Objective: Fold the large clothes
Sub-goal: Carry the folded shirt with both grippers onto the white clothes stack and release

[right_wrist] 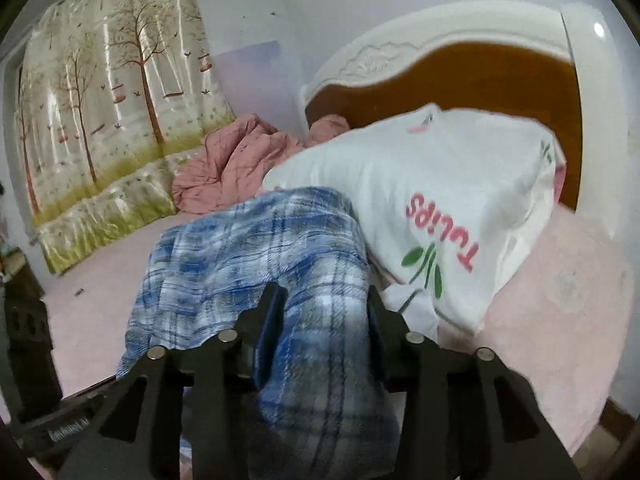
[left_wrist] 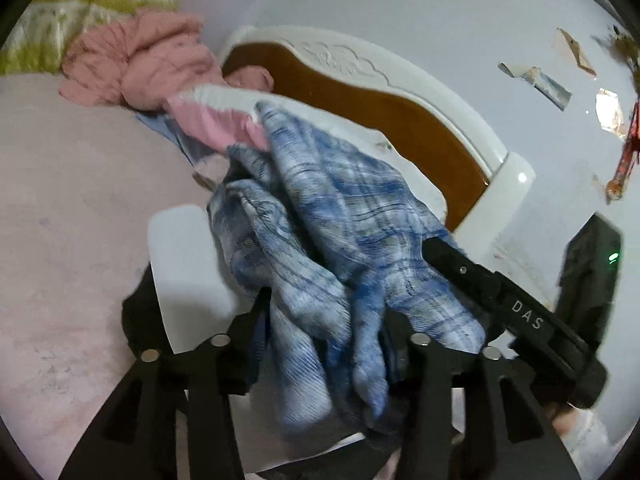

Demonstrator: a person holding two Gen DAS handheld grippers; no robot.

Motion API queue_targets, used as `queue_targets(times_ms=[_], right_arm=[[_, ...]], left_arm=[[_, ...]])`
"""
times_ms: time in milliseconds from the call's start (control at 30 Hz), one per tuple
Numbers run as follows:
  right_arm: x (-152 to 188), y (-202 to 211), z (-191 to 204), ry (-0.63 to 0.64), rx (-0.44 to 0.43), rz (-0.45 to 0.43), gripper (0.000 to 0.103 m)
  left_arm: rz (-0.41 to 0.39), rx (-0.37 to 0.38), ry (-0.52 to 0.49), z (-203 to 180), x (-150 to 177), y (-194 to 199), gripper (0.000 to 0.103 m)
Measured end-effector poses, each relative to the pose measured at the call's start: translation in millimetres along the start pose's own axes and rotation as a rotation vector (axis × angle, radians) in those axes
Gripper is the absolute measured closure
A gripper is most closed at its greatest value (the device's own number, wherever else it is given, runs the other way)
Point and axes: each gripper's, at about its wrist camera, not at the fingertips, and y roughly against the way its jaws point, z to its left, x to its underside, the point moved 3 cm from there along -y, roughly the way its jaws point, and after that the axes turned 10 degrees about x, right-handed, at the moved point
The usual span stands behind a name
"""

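Blue-and-white checked cloth [right_wrist: 256, 264]: bunched, passing between the fingers of both grippers; its far part drapes toward the pillow.
Left gripper [left_wrist: 332, 312]: tilted a little downward; jaws partly apart with a thick wad of the cloth filling the gap. Whether the pads press on it cannot be told.
Right gripper [right_wrist: 324, 312]: tilted a little downward, just beside the left one; jaws partly apart, cloth filling the gap. Grip cannot be told.
Sheet [right_wrist: 560, 320]: pale pink, covering the bed under the cloth.
Pillow [right_wrist: 420, 192]: white, printed "TULIPS" with green leaves, touching the far edge of the cloth.
Quilt [right_wrist: 236, 164]: pink, crumpled, beyond the cloth near the headboard.
Headboard [right_wrist: 480, 76]: brown panel in a carved white frame.
Curtain [right_wrist: 108, 120]: tree print, hanging at the far left.
Wall [left_wrist: 400, 0]: pale blue-white, patches of peeling paint.
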Motion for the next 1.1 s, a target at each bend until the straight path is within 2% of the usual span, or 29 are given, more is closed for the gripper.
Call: queue_targets(times_ms=[67, 133, 200, 300, 433, 533, 633, 700, 833, 1000, 1100], right_arm=[[-0.5, 4.7, -0.6, 0.014, -0.008, -0.008, 0.054], [-0.9, 14.8, 0.7, 0.043, 0.052, -0.056, 0.032], [-2.5, 29.7, 4.4, 0.053, 0.103, -0.117, 0.025], [-3.3, 59.6, 11.5, 0.062, 0.129, -0.195, 0.012], [5.1, 99.1, 26.6, 0.071, 0.110, -0.254, 0.001], [18.6, 119.8, 36.8, 0.055, 0.085, -0.266, 0.000], [35.2, 131.3, 49.7, 0.050, 0.062, -0.247, 0.000], [50.0, 138.1, 60.1, 0.064, 0.050, -0.237, 0.000], [81.5, 148.4, 79.1, 0.093, 0.045, -0.229, 0.000], [115.4, 146.4, 101.1, 0.129, 0.011, -0.167, 0.000], [134.1, 149.9, 105.7, 0.147, 0.042, -0.200, 0.000]], left_arm=[[-0.002, -0.013, -0.005, 2.3, -1.8, 3.6, 0.040], [-0.037, -0.095, -0.095, -5.0, -2.6, 11.5, 0.031], [-0.051, -0.144, -0.147, -13.5, 0.4, 22.0, 0.029], [-0.087, -0.166, -0.191, -26.8, 4.7, 47.2, 0.025], [-0.164, -0.248, -0.281, -39.6, 11.4, 87.7, 0.017], [-0.200, -0.317, -0.361, -47.2, 23.7, 123.9, 0.014], [-0.251, -0.368, -0.367, -45.9, 44.2, 171.1, 0.010], [-0.273, -0.413, -0.361, -44.1, 60.1, 202.1, 0.000], [-0.305, -0.502, -0.338, -34.9, 91.4, 256.6, 0.000], [-0.303, -0.600, -0.311, -17.1, 125.0, 296.5, 0.000], [-0.309, -0.651, -0.322, -5.4, 139.7, 316.9, 0.000]])
